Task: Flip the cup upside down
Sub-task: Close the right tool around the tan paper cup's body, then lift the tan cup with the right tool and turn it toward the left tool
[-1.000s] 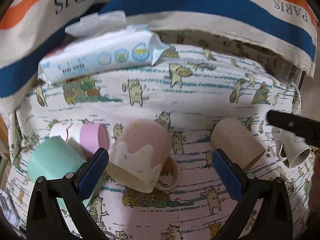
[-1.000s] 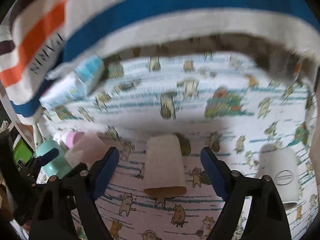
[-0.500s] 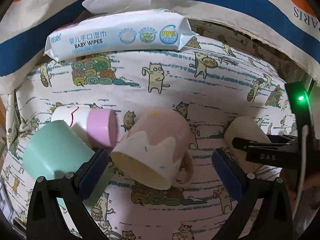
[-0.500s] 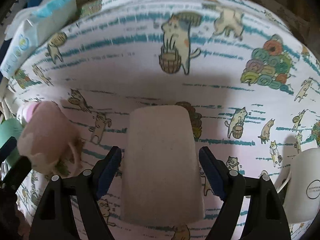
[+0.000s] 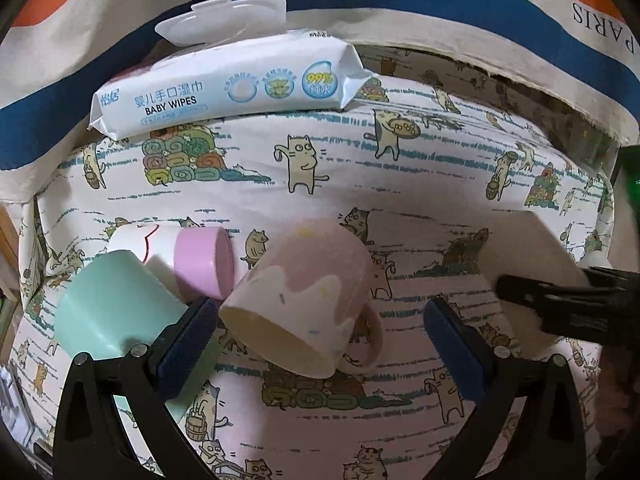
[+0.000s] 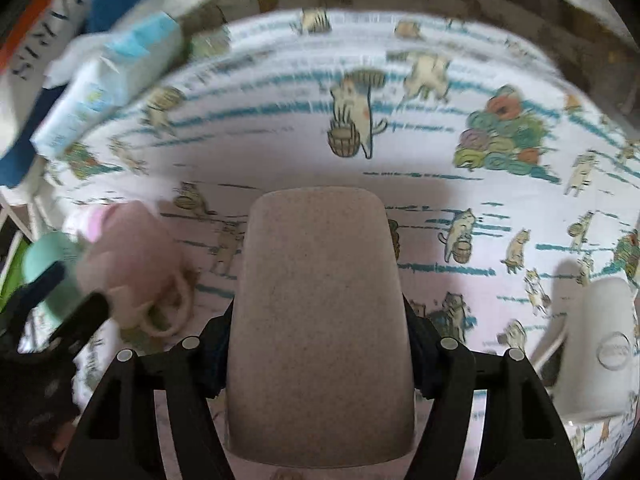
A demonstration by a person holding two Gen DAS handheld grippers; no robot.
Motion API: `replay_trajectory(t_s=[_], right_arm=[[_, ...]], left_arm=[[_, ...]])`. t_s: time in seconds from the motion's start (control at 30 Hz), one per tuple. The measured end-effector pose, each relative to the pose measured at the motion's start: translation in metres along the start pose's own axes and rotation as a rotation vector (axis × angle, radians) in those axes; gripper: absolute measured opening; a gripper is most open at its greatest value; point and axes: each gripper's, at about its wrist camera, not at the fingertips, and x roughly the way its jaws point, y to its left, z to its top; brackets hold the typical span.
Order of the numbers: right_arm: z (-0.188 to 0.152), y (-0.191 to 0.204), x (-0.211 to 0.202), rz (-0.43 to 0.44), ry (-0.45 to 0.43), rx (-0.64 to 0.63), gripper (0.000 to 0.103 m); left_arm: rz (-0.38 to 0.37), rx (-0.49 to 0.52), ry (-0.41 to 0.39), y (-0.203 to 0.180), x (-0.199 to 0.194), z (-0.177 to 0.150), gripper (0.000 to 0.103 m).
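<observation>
Left wrist view: left gripper (image 5: 320, 336) spread wide, blue pads either side of a pink-and-cream mug (image 5: 304, 300), touching neither wall. Mug on its side, mouth toward the camera, handle to the right. Just left of it, a mint cup (image 5: 112, 312) also lying down, partly behind the left pad, and against that a white bottle with a pink cap (image 5: 200, 262). Farther back, a pack of baby wipes (image 5: 224, 92) with its lid flap raised, leaning on a striped canvas bag (image 5: 460, 4) printed PARIS. At the right edge, a dark finger of the right gripper (image 5: 568, 292) across a blurred beige cup (image 5: 532, 240).

Right wrist view, somewhat blurred: right gripper (image 6: 320, 354) closed against both sides of the beige cup (image 6: 320, 320), which fills the middle of the frame, base away from the camera, rim nearest. Whether lifted or resting on the cloth, cannot tell. To the right, a white mug (image 6: 600, 352) on its side with a round logo. To the left, the pink mug, mint cup and the other gripper's dark fingers.

Underneath everything, a white cloth (image 6: 280, 140) printed with cartoon cats and teal streaks.
</observation>
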Motion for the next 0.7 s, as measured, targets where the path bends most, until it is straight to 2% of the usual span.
replay_trajectory(t_s=[0.13,0.3,0.47,0.7], right_arm=[[-0.023,0.003,-0.025,0.019,0.003,0.023,0.069],[-0.064,0.007,-0.014,0.003,0.042,0.072,0.069],[-0.073,0.007,0.006,0.003,0.086,0.114,0.069],[-0.075,0.012,0.013,-0.021,0.095,0.088,0.069]], left_arm=[[-0.007,-0.008,-0.014,0.002,-0.006,0.002,0.102],[-0.012,-0.006,-0.038,0.002,-0.016,0.004,0.102],[-0.022,0.0,-0.038,-0.003,-0.023,0.004,0.102],[0.022,0.034,-0.048,-0.002,-0.037,-0.004,0.102]])
